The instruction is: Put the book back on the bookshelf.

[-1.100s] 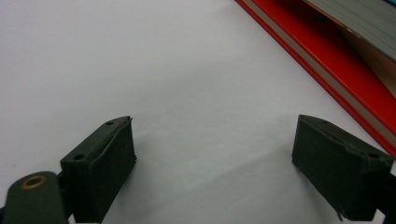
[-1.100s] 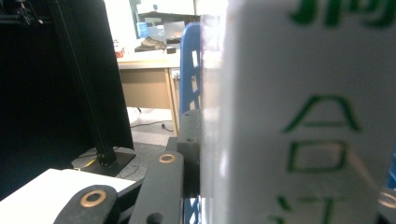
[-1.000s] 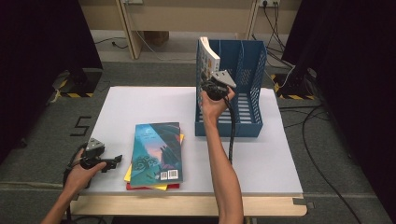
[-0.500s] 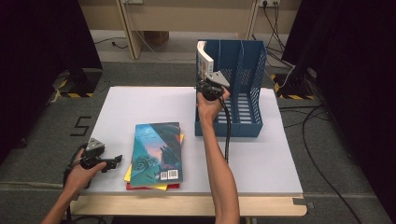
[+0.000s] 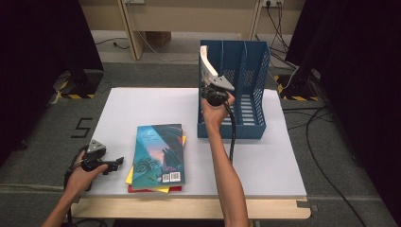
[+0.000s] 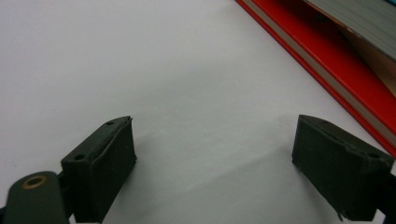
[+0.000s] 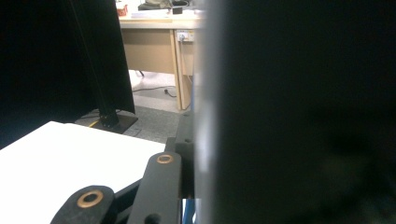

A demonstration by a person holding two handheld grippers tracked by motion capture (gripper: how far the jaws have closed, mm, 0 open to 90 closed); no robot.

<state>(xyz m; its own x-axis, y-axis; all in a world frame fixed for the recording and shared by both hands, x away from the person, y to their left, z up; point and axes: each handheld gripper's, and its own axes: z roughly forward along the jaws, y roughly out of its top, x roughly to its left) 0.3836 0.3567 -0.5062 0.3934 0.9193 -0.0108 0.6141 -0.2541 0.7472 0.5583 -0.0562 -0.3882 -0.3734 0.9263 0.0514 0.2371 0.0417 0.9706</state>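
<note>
A pale-edged book [image 5: 207, 61] stands tilted in the left slot of the blue file rack [image 5: 246, 94]. My right gripper [image 5: 212, 86] is shut on its near lower edge. In the right gripper view the book's dark cover [image 7: 303, 116] looms beside my left jaw, and my right gripper [image 7: 196, 154] clamps it. My left gripper [image 5: 116, 163] rests open on the white table [image 5: 142, 109], left of a stack topped by a teal book [image 5: 158, 153]. Nothing lies between the fingers [image 6: 100, 172] of my left gripper [image 6: 215, 172], and the stack's red book [image 6: 336, 70] lies just ahead to the right.
The stack holds a yellow book [image 5: 128, 177] and a red one [image 5: 142, 189] under the teal cover. The rack's other slots [image 5: 248, 80] stand open at the table's far right. A cable [image 5: 231, 137] hangs from the right gripper. Bare tabletop [image 6: 163, 70] lies ahead of the left gripper.
The right hand with the book has shifted a little to the left at the rack. The left hand has stayed still.
</note>
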